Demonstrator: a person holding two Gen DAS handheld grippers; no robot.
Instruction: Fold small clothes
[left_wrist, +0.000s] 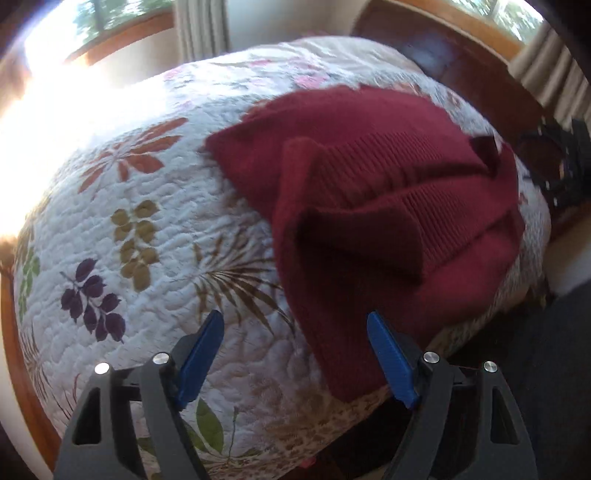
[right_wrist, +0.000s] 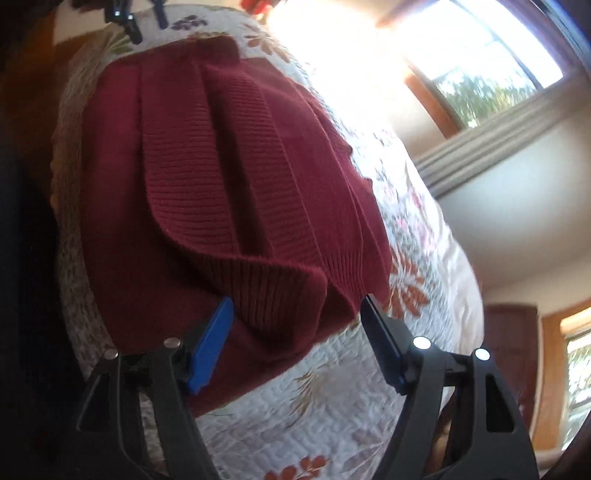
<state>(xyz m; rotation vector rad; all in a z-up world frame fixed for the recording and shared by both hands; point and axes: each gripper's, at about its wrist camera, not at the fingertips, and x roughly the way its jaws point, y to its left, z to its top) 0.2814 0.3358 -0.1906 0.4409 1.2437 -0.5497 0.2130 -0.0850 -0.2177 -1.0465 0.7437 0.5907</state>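
Observation:
A dark red knitted garment (left_wrist: 369, 192) lies partly folded on the floral quilt (left_wrist: 147, 229), with ribbed flaps lapped over its middle. My left gripper (left_wrist: 295, 325) is open above the quilt, its right blue finger at the garment's near hem, nothing between the pads. In the right wrist view the same red garment (right_wrist: 229, 177) fills the centre. My right gripper (right_wrist: 297, 306) is open, its fingers standing either side of a ribbed folded corner (right_wrist: 288, 288) without closing on it. The other gripper (right_wrist: 125, 18) shows small at the top left.
The quilt (right_wrist: 332, 406) covers a bed with a wooden frame (left_wrist: 22, 369). Bright windows (right_wrist: 480, 74) and curtains (left_wrist: 203, 22) stand beyond the bed. Dark floor (left_wrist: 546, 350) lies off the bed's right edge. A dark wooden headboard (left_wrist: 461, 66) is behind the garment.

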